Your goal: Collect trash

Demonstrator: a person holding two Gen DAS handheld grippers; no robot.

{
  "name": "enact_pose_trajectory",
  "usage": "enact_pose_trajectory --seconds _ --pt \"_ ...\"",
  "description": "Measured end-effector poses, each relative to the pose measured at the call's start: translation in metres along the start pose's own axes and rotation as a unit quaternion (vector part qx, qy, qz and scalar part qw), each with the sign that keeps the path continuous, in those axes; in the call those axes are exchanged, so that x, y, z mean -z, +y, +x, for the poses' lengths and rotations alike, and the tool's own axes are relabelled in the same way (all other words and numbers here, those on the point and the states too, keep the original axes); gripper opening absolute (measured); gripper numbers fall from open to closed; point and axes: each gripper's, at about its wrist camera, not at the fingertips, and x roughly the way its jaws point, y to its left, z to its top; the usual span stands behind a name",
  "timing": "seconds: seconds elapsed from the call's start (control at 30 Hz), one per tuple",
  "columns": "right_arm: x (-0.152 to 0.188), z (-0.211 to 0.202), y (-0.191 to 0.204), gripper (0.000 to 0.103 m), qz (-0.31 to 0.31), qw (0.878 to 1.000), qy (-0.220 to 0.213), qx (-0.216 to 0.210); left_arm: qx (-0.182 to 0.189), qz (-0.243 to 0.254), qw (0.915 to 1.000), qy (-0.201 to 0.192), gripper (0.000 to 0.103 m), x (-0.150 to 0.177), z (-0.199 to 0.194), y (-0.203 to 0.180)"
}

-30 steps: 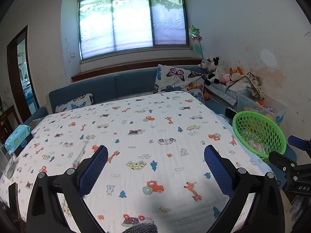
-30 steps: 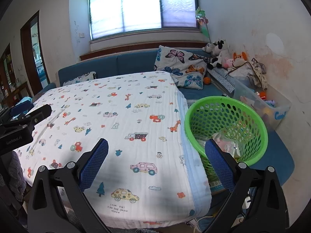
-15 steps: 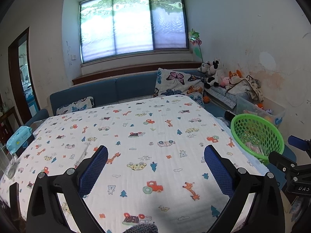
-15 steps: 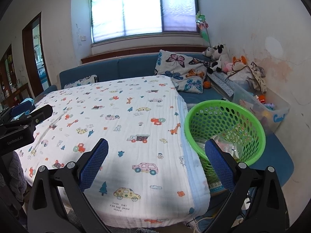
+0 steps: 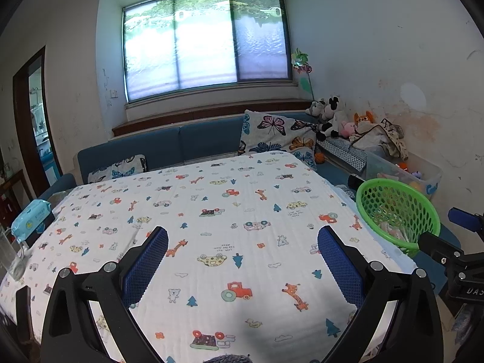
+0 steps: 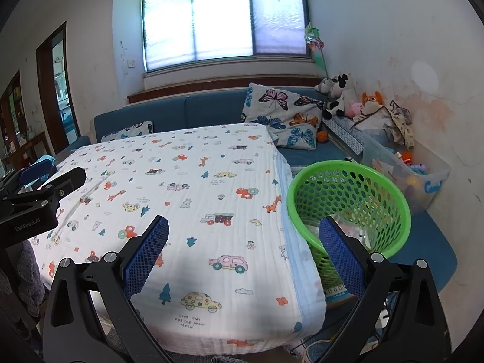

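A green mesh basket (image 6: 348,199) stands to the right of the table and holds pale crumpled trash (image 6: 357,233); it also shows in the left wrist view (image 5: 396,211). A table covered with a white cartoon-print cloth (image 5: 230,220) fills both views (image 6: 193,199). My left gripper (image 5: 242,266) is open and empty above the table's near part. My right gripper (image 6: 243,257) is open and empty above the table's right edge, beside the basket. No loose trash shows on the cloth.
A blue wet-wipes pack (image 5: 30,216) and a clear glass (image 5: 12,257) sit at the table's left edge. A blue sofa (image 5: 181,145) with butterfly cushions (image 5: 278,133), plush toys (image 5: 332,118) and a clear toy bin (image 6: 405,169) lie behind and right.
Both grippers have drawn back and risen slightly, so the table and basket look smaller and farther. Both stay open and empty.
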Motion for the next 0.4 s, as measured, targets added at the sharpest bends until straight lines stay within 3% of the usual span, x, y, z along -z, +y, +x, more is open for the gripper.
enact_pose_trajectory --seconds 0.4 --pt "-0.0014 -0.0026 0.0030 0.099 -0.001 1.000 -0.003 -0.001 -0.003 -0.003 1.0000 -0.003 0.096 0.0004 -0.0029 -0.0010"
